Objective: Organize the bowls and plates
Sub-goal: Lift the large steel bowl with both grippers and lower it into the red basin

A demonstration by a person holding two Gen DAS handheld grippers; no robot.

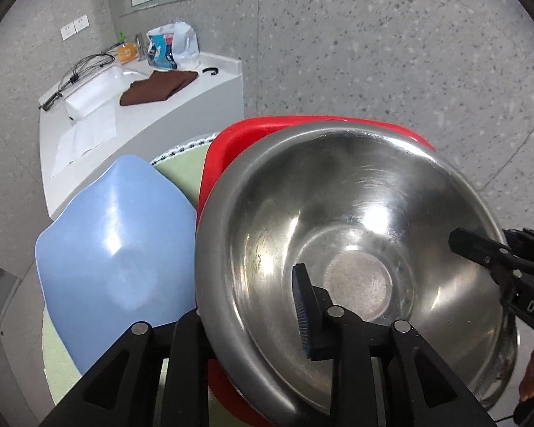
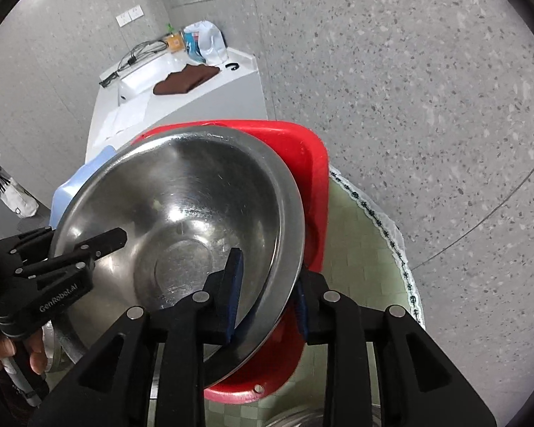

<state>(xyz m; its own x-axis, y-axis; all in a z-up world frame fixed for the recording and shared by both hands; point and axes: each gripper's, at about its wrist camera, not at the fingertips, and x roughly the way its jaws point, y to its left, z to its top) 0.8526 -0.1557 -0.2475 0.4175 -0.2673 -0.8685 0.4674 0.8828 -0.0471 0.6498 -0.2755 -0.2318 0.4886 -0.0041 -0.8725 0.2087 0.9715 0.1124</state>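
Steel bowl (image 1: 356,249) clamped at both rims by my left tongs (image 1: 245,323) and right tongs (image 2: 267,295), I should lower it level into the red basin (image 2: 313,163).

You stood in a washroom-like corner: grey speckled tiles (image 1: 373,53) covered wall and floor, a white counter (image 1: 181,106) held a sink (image 1: 99,82), a brown towel (image 1: 158,87) and bottles, with sockets (image 1: 74,27) above.

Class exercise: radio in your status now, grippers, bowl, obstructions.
Left gripper and right gripper both clamped on steel bowl rim. Bowl tilted over red basin. Blue plate close alongside, left.
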